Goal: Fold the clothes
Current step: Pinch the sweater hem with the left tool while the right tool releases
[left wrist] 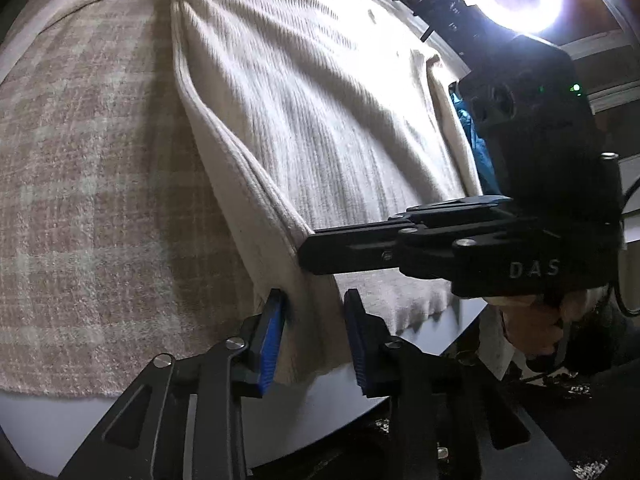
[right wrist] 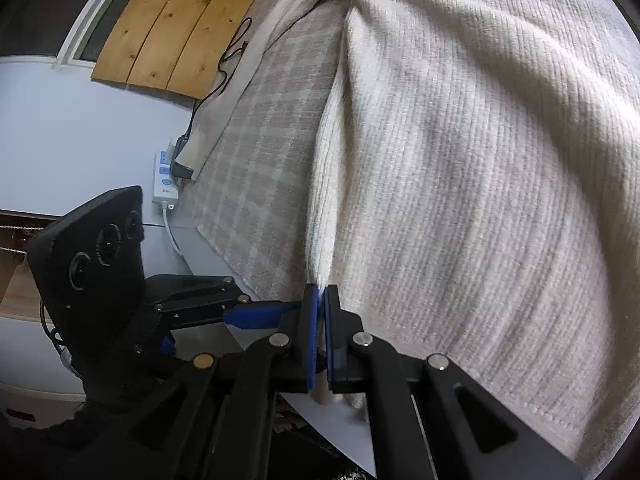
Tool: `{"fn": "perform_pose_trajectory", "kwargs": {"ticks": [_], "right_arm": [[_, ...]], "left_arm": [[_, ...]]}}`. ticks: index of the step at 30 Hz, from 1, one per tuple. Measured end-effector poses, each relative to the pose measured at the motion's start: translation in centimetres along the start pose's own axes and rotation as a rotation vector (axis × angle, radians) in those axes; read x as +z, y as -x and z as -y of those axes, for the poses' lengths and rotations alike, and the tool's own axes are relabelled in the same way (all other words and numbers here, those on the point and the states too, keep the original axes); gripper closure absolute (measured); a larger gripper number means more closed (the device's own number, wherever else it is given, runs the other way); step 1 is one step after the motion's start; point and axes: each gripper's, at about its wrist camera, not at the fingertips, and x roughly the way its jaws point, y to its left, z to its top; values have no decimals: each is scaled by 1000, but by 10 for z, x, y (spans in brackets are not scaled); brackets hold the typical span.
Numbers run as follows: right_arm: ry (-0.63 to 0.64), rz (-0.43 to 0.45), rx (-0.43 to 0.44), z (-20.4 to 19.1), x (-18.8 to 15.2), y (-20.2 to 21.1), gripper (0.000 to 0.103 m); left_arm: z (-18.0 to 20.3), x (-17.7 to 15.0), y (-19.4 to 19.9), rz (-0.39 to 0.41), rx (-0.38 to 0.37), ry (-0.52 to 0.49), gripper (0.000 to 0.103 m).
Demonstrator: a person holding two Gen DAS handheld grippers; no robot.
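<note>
On the left of the scene, the checked beige blanket [left wrist: 92,184] is covering the white table [left wrist: 52,428] and serving as the folding surface. Just right of it, the cream ribbed sweater [left wrist: 304,112] is lying spread on the blanket, its neck at the far end and its hem at the near edge of the table. Its left side is doubled into a long ridge running from far to near.

The left gripper [left wrist: 314,334] is sitting at the near end of that ridge with its blue pads [left wrist: 270,344] spread apart, the fabric edge lying between them but not pinched. Coming in from the right, the right gripper [right wrist: 321,336] is pressing its jaws together on the same near edge of the sweater, right beside the left tool.

Whether this side fold is being raised or laid down cannot be settled from here. Either way, doing it well probably means the left gripper is taking only the doubled edge, not the blanket beneath, while the right one is keeping the hem taut and level. The knit looks soft and stretchy, so any pulling should stay gentle, keeping the ridge straight along its whole length.
</note>
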Motion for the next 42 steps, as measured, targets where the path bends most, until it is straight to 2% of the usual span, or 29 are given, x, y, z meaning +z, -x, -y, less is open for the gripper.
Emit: {"fn": "perform_pose_trajectory", "kwargs": {"ticks": [3, 8, 11, 13, 14, 16, 18, 21, 24, 25, 26, 28, 29, 33, 35, 39, 42], "right_arm": [[-7, 5, 13, -1, 0, -2, 100], [-10, 4, 25, 2, -1, -1, 99], [-19, 23, 21, 8, -7, 28, 95], [-50, 117, 4, 24, -19, 74, 76], [-71, 191, -41, 36, -29, 99, 59], [-114, 336, -227, 69, -55, 150, 56], [-179, 363, -365, 104, -82, 174, 56], [-296, 327, -337, 143, -114, 176, 56], [-272, 290, -356, 145, -126, 161, 56], [-256, 306, -349, 141, -128, 158, 56], [-239, 312, -326, 138, -128, 155, 60], [-203, 295, -275, 133, -127, 151, 86], [-175, 277, -291, 127, -126, 148, 100], [-116, 311, -344, 100, -128, 179, 100], [-101, 316, -370, 97, -131, 190, 100], [-145, 222, -425, 116, -127, 163, 100], [-171, 172, -442, 124, -124, 145, 100]], "left_arm": [[-4, 0, 0, 3, 13, 6, 92], [-4, -3, 3, 24, 10, -16, 97], [-2, -8, 18, 51, 7, -28, 97], [-7, -11, 39, 80, -7, -13, 97], [-12, -12, 50, 94, -9, -1, 97], [-21, -13, 69, 122, 13, 26, 98], [-29, -14, 79, 127, 14, 41, 98], [-28, -13, 85, 123, 19, 39, 98], [-22, -12, 87, 115, 26, 31, 98], [-21, -12, 88, 113, 28, 28, 98], [-19, -11, 89, 110, 30, 25, 98], [-16, -10, 91, 105, 35, 20, 98], [-14, -10, 92, 103, 37, 17, 98], [-11, -9, 93, 89, 47, 13, 98], [-28, -14, 83, 58, 59, 50, 98], [-55, -19, 59, 8, 78, 96, 98], [-59, -18, 47, -18, 92, 90, 98]]}}
